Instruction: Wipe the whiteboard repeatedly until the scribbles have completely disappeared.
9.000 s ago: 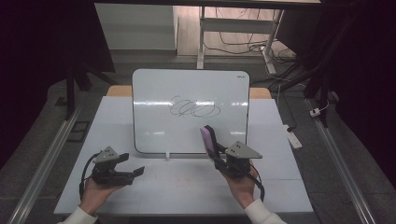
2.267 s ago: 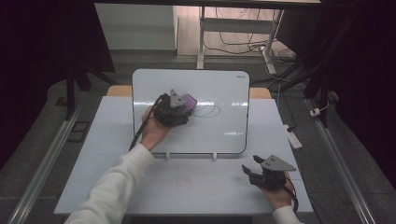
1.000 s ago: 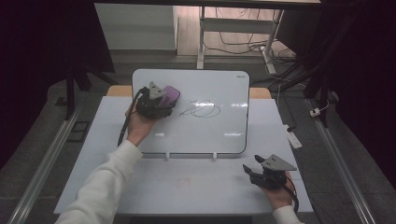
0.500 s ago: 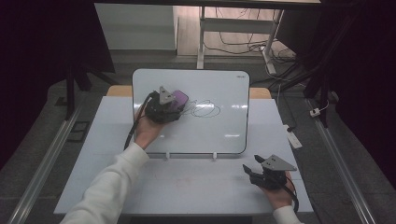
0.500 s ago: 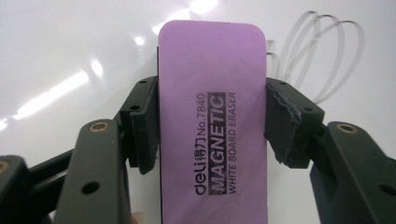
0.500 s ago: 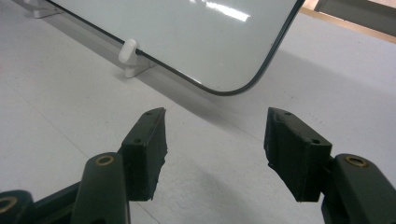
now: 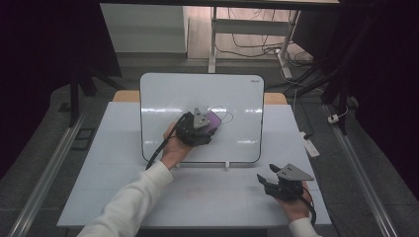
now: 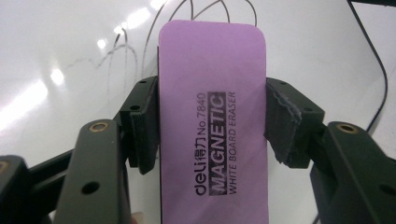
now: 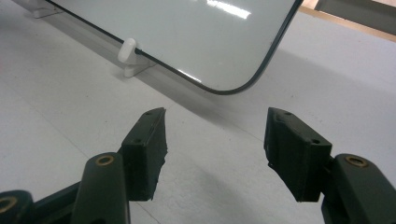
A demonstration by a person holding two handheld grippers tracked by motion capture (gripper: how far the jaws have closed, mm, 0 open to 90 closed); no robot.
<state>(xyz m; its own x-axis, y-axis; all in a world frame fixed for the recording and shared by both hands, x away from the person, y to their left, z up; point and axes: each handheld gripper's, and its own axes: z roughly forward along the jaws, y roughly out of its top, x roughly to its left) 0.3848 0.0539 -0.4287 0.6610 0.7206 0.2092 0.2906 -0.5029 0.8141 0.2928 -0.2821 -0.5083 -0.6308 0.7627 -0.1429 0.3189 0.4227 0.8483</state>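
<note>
Overhead, the left tongs (image 7: 205,129) are seen held against the face of the whiteboard (image 7: 163,98), which stands propped near the far side of the counter (image 7: 123,148). A purple eraser (image 7: 213,121) is carried between them, just left of a few thin pen loops (image 7: 225,116) left on the board. From this height the eraser is seen as little more than a coloured patch, and the grip on it cannot be judged.

That grip is made plain in the left gripper view: the eraser (image 8: 212,116) is pinched across its narrow width by the left tongs (image 8: 210,122), with a black pad (image 8: 144,121) pressed on each long side. Its printed label, "MAGNETIC WHITE BOARD ERASER", can be read, and faint grey strokes (image 8: 116,51) are seen on the glossy board beyond its far end. A black cable (image 8: 378,79) is draped across the board at the right.

The right tongs (image 7: 271,178) are seen in the high view resting low on the counter, near the board's lower right corner and well apart from the eraser. In the right gripper view they (image 9: 215,135) are shown spread with nothing between them, bare counter (image 9: 56,93) below. The board's rounded corner (image 9: 233,86) and one white clip foot (image 9: 128,53) are brought close in that view.
</note>
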